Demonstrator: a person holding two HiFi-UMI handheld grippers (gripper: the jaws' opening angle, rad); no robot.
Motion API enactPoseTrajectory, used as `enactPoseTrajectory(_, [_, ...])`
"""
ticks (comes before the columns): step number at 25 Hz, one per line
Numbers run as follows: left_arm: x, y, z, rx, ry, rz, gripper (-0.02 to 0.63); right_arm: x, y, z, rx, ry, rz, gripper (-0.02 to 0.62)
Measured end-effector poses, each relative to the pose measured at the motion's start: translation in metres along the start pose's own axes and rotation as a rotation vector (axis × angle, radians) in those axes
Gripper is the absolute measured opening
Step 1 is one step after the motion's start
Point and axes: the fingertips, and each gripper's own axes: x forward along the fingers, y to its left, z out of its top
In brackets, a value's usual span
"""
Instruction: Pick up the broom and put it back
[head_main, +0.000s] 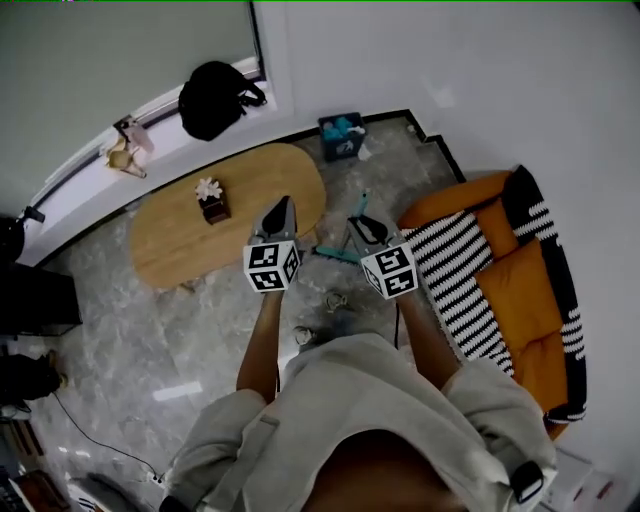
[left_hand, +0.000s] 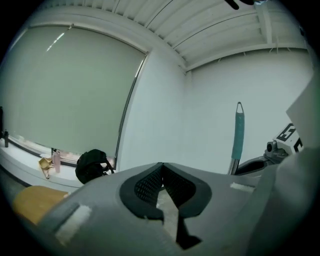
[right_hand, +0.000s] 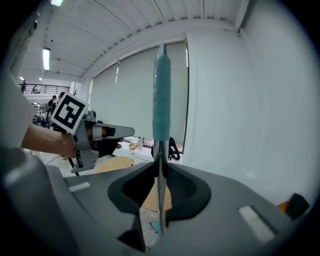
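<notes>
The broom (right_hand: 161, 105) stands upright, a thin metal shaft topped by a teal grip. My right gripper (right_hand: 161, 165) is shut on the shaft just below that grip. In the head view the right gripper (head_main: 362, 222) is held out in front of the person's body, with the teal grip (head_main: 361, 204) poking up past it and the teal broom head (head_main: 335, 254) low over the floor. My left gripper (head_main: 285, 205) is held beside it on the left, apart from the broom. Its jaws meet at the tips with nothing between them (left_hand: 162, 166). The broom's grip (left_hand: 238, 132) shows at the right of the left gripper view.
An oval wooden table (head_main: 175, 250) with a small flower box (head_main: 212, 200) lies ahead on the left. A black backpack (head_main: 215, 100) sits on the window sill. A blue bin (head_main: 342, 137) stands by the white wall. An orange sofa (head_main: 525, 295) with a striped blanket is at the right.
</notes>
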Motion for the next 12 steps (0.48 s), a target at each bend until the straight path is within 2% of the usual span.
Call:
enactPoseTrajectory(5, [0.021, -0.032, 0.001, 0.018, 0.012, -0.096, 0.002, -0.027, -0.048, -0.004, 0.035, -0.008, -0.125, 0.075])
enactPoseTrajectory(12, [0.046, -0.045, 0.002, 0.03, 0.02, -0.119, 0.002, -0.04, -0.104, 0.001, 0.059, -0.029, -0.207, 0.075])
